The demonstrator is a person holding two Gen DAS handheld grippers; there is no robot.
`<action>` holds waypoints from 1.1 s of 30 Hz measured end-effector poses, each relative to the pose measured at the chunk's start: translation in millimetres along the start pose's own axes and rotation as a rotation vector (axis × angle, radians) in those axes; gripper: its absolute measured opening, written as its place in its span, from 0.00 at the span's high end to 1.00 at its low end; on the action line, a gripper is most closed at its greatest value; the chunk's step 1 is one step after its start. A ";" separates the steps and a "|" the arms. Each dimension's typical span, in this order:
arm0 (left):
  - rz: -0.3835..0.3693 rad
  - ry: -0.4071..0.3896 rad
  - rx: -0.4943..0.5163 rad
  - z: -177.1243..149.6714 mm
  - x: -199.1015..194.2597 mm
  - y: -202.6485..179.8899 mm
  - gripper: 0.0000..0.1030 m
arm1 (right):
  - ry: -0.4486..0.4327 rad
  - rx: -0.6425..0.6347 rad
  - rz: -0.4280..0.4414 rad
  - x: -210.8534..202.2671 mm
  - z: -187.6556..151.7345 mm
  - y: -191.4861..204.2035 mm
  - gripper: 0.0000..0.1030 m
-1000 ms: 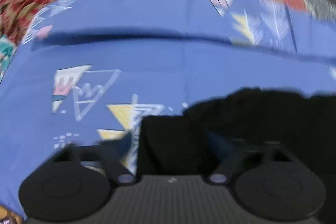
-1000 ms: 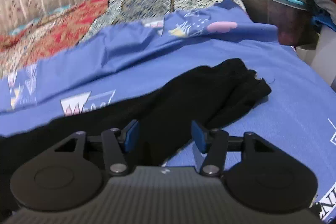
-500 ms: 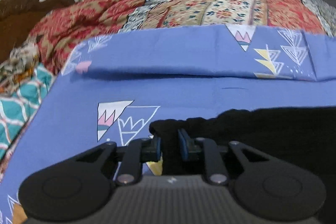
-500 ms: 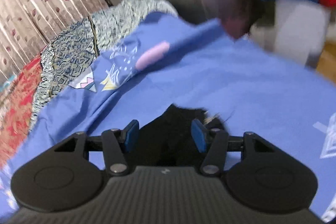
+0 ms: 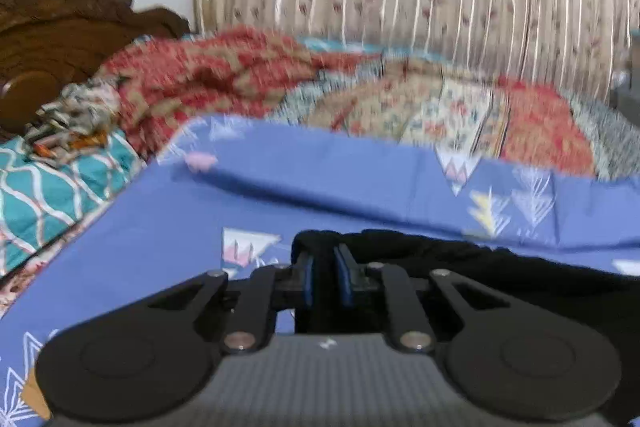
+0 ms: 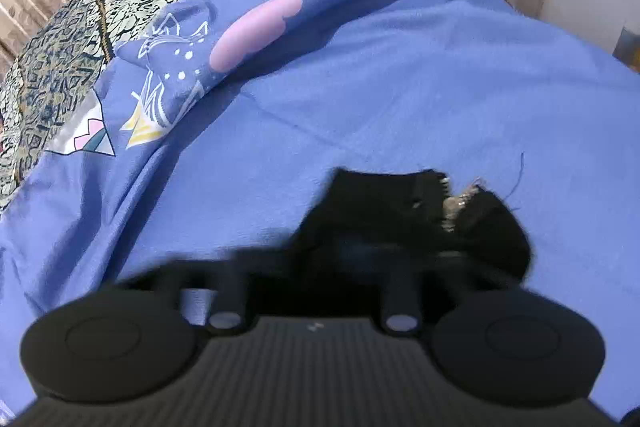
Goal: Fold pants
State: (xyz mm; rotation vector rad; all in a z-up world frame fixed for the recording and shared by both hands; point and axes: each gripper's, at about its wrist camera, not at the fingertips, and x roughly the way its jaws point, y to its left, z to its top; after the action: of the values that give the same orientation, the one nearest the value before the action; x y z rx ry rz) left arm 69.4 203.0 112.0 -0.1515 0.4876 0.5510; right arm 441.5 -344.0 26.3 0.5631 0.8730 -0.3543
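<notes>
Two claws work the black pants [image 5: 500,267] on the bed [image 5: 160,247]. Left claw [image 5: 323,273] is nearly closed, pinching one pants end. Right claw [image 6: 360,247] sits over the other end [image 6: 400,211]; blur hides its opening.

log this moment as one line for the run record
step: grasping pants ends | left gripper: shut on black pants | right gripper: blurred over other end, state unclear | surface: blue bedsheet
</notes>
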 end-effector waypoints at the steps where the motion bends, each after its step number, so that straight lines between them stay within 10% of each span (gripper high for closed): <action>1: 0.000 -0.019 -0.009 0.0 -7.6 1.3 0.88 | 0.009 0.031 0.039 -2.1 6.5 -11.0 0.94; 14: -0.089 -0.080 -0.136 -32.8 -106.7 49.2 0.88 | -0.120 0.171 0.484 -186.6 -16.3 -178.4 0.94; 21: -0.184 0.064 -0.124 -114.8 -178.3 84.9 0.82 | -0.048 0.279 0.291 -183.5 -84.1 -321.0 0.93; 23: -0.135 0.143 -0.103 -139.0 -182.4 86.3 0.65 | -0.013 0.268 0.198 -168.1 -103.1 -334.9 0.86; 29: -0.069 0.250 -0.283 -164.4 -186.8 127.5 0.42 | -0.236 0.278 0.056 -193.8 -105.2 -319.5 0.75; 33: -0.094 0.217 -0.367 -150.2 -180.0 142.2 0.29 | -0.323 0.129 0.196 -221.3 -99.8 -279.0 0.74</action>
State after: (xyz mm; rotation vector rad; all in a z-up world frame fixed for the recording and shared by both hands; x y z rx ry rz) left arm -200.8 199.4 66.1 -0.5866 0.5832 0.5304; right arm 105.2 -493.3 63.3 0.6833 0.4819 -0.3128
